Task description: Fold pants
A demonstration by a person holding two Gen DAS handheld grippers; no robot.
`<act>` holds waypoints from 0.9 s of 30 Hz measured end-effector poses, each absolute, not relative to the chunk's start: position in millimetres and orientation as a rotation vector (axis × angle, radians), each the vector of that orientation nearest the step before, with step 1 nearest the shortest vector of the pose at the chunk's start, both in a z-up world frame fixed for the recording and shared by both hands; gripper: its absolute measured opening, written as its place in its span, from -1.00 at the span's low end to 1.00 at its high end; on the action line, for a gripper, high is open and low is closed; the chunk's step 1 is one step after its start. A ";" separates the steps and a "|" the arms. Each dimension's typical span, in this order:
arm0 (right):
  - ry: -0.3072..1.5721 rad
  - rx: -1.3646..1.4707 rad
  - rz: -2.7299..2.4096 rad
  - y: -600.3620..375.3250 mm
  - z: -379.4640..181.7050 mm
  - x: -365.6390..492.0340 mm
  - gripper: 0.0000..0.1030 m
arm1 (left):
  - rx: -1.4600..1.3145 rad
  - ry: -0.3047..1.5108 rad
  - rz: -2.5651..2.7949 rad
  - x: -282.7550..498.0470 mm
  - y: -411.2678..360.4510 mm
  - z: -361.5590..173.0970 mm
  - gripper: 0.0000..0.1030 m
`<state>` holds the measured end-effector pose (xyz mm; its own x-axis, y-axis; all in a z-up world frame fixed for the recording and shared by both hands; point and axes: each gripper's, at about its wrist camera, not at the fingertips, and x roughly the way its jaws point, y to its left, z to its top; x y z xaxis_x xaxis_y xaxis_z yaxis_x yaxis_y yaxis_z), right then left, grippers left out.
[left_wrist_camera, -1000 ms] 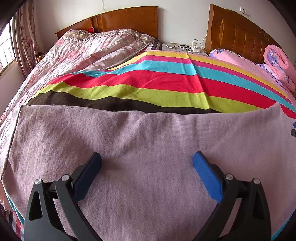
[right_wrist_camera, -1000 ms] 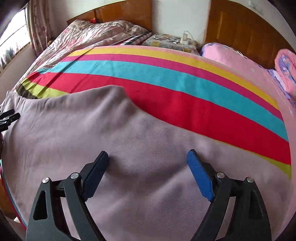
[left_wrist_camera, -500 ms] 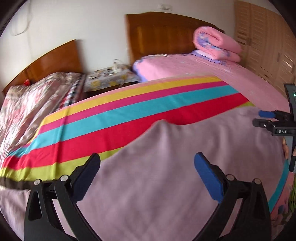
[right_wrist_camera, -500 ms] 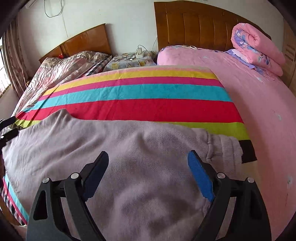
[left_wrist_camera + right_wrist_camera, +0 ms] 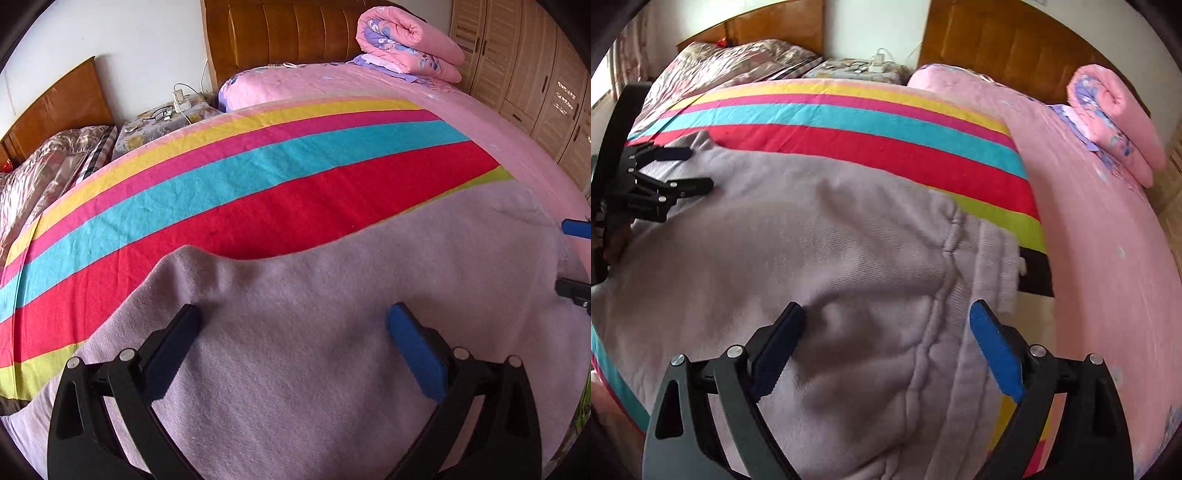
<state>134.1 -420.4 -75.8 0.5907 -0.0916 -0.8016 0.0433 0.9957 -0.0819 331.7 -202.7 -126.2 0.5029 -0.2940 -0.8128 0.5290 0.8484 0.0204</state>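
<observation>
Pale mauve knit pants [image 5: 314,332] lie spread flat on a striped blanket [image 5: 240,199] on the bed. My left gripper [image 5: 293,325] is open and empty, hovering over the pants near the crotch point [image 5: 184,254]. My right gripper [image 5: 886,321] is open and empty above the ribbed waistband [image 5: 982,258] at the pants' right end. The left gripper also shows in the right wrist view [image 5: 698,170], at the far left edge of the pants. The right gripper's fingertips [image 5: 576,227] show at the right edge of the left wrist view.
A pink sheet [image 5: 1108,229] covers the bed to the right, with a rolled pink quilt [image 5: 1115,118] by the wooden headboard [image 5: 288,33]. A second bed with a floral quilt [image 5: 738,62] and a cluttered nightstand [image 5: 162,118] lie beyond. Wardrobes [image 5: 535,66] stand at the right.
Both grippers swung right along the pants: the left view turned from the leg area toward the crotch, the right moved over the waistband. Both stayed open.
</observation>
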 end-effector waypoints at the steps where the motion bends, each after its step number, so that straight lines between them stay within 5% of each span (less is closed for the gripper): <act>1: 0.895 -0.025 -0.027 -415.3 -68.9 127.1 0.71 | 0.280 0.916 -0.502 330.7 -205.7 -127.2 0.97; 9: 0.973 -0.163 0.136 -338.8 -105.5 111.5 0.71 | 0.281 0.912 -0.494 328.2 -206.6 -127.1 0.97; 27: 0.914 -0.087 0.145 -325.4 -109.8 83.6 0.74 | 0.138 0.856 -0.462 298.6 -155.6 -92.9 0.97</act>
